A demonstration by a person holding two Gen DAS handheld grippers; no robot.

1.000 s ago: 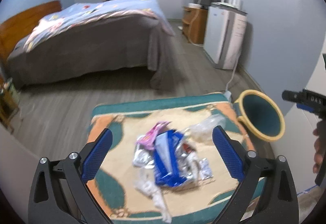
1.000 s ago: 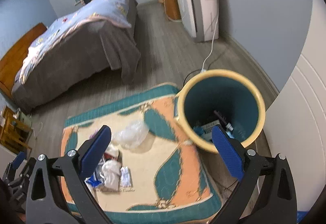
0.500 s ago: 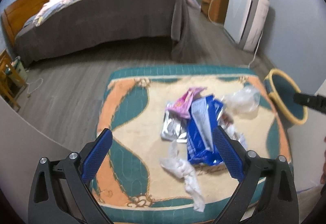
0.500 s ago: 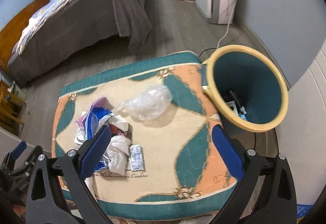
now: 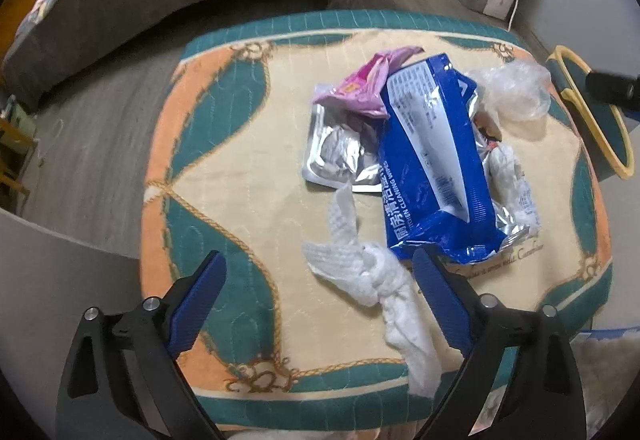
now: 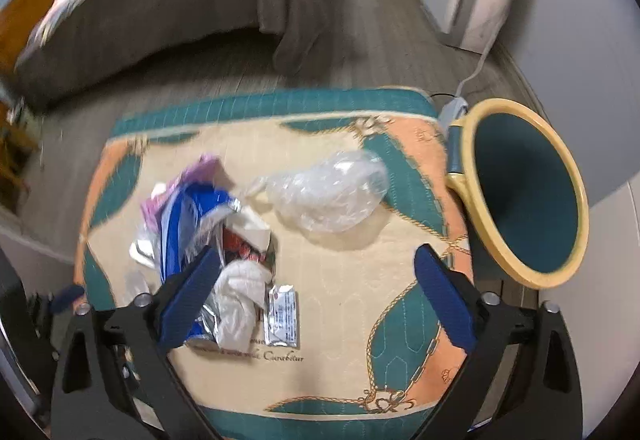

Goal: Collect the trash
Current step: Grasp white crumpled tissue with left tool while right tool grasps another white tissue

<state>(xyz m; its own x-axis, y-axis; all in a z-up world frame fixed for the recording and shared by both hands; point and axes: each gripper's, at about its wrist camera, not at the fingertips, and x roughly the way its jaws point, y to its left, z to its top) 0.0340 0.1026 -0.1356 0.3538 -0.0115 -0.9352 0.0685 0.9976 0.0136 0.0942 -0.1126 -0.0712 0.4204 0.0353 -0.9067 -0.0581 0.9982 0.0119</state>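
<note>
Both the left tool (image 5: 316, 276) and right tool (image 6: 316, 272) hover released. Trash sits on the mat (image 5: 248, 175) beside the bin (image 6: 524, 195); grabbing the tissue (image 5: 376, 280) might drag the blue wrapper (image 5: 432, 167) off the mat.

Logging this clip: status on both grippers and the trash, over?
Left gripper open above white tissue. Right gripper open, empty. Wrappers and plastic bag on mat; bin beside it. Nothing blocking.

Glossy foil wipes pack (image 5: 428, 159); crumpled paper tissue (image 5: 384, 280); quilted cloth mat (image 5: 240, 179).
</note>
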